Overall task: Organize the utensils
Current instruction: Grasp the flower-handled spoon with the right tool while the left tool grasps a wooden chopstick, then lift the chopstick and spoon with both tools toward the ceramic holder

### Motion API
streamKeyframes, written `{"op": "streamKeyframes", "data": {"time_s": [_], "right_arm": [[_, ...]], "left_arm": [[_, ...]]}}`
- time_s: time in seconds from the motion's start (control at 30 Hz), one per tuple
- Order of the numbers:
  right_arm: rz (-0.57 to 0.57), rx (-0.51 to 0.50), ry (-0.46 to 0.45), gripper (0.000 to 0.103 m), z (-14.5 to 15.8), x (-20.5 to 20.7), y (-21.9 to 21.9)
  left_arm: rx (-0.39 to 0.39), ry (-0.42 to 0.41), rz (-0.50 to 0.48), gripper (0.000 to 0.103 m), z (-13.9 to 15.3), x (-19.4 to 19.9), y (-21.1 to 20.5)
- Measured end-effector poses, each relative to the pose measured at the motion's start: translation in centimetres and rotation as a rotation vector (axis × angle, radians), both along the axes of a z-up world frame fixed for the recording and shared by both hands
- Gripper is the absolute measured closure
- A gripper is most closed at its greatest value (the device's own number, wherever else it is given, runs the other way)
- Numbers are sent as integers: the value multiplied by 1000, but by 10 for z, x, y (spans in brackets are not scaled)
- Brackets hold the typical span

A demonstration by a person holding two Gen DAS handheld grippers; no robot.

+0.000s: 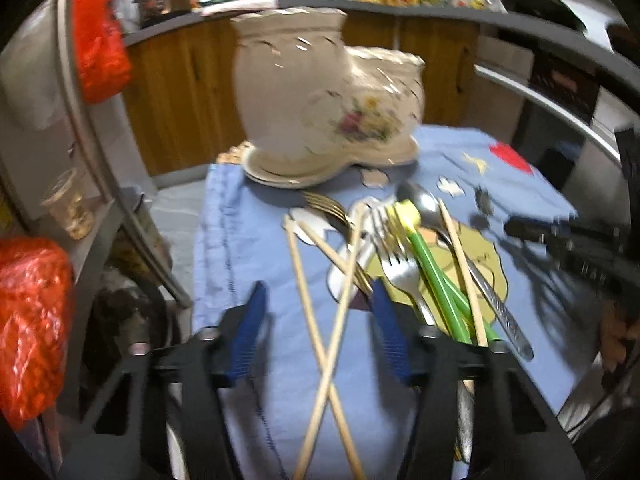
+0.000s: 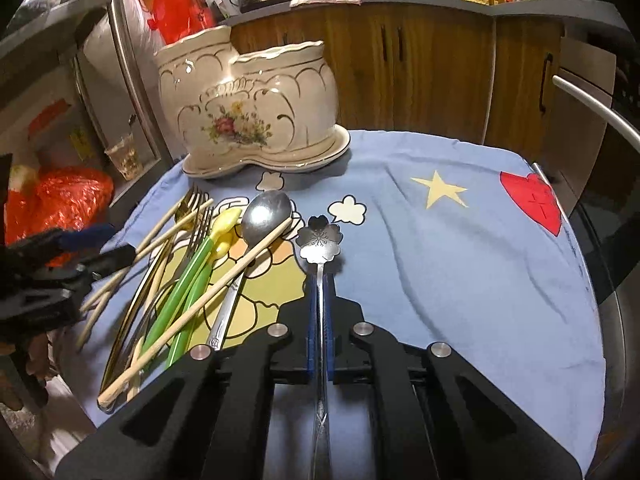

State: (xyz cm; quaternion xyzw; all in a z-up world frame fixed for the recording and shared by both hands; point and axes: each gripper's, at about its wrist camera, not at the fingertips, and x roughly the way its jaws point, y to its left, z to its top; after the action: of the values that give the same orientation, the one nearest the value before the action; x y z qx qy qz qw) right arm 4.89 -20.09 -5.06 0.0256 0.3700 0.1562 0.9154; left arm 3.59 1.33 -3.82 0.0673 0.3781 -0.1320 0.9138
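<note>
- Your right hand-held gripper (image 2: 319, 280) was clamped on the handle of the flower-shaped spoon (image 2: 320, 237), whose bowl stuck out just past the blue pads over the blue cloth (image 2: 460, 264) on the worktop.
- Your left hand-held gripper (image 1: 318, 300) stood open, its fingers spread either side of two crossed chopsticks (image 1: 324, 340) without touching them.
- The ceramic holder (image 2: 244, 108) stood upright at the far edge of the cloth, well apart from the spoon.
- To do this step well, you needed to lift clear of the utensil pile (image 2: 192, 264), tip the handle downward and lower it into one compartment without knocking the rim.
</note>
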Motion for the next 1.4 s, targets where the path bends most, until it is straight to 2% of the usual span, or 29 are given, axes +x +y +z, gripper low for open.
{"op": "streamKeyframes", "data": {"time_s": [0.07, 0.17, 0.27, 0.53, 0.67, 0.87, 1.07, 1.23, 1.4], "right_arm": [[5, 17, -4, 100, 2, 0, -4], [10, 24, -10, 100, 4, 1, -6], [17, 33, -8, 100, 3, 2, -6], [46, 94, -28, 100, 5, 3, -12], [51, 118, -57, 100, 9, 1, -15], [43, 153, -103, 100, 21, -3, -14], [42, 108, -243, 100, 41, -23, -4], [48, 105, -341, 100, 56, -40, -2], [43, 102, -396, 100, 74, -44, 1]], "left_arm": [[11, 15, -32, 70, -2, 0, -5], [36, 17, -43, 73, -5, 3, -12], [49, 25, -53, 83, -6, 6, -14], [46, 46, -64, 90, -12, 18, -10], [0, 36, -80, 98, -7, 14, -7], [-47, -42, -66, 98, 13, 2, -2], [-126, -154, -59, 98, 41, -18, 7], [-182, -201, -64, 98, 54, -28, 10], [-247, -243, -74, 98, 75, -31, 14]]}}
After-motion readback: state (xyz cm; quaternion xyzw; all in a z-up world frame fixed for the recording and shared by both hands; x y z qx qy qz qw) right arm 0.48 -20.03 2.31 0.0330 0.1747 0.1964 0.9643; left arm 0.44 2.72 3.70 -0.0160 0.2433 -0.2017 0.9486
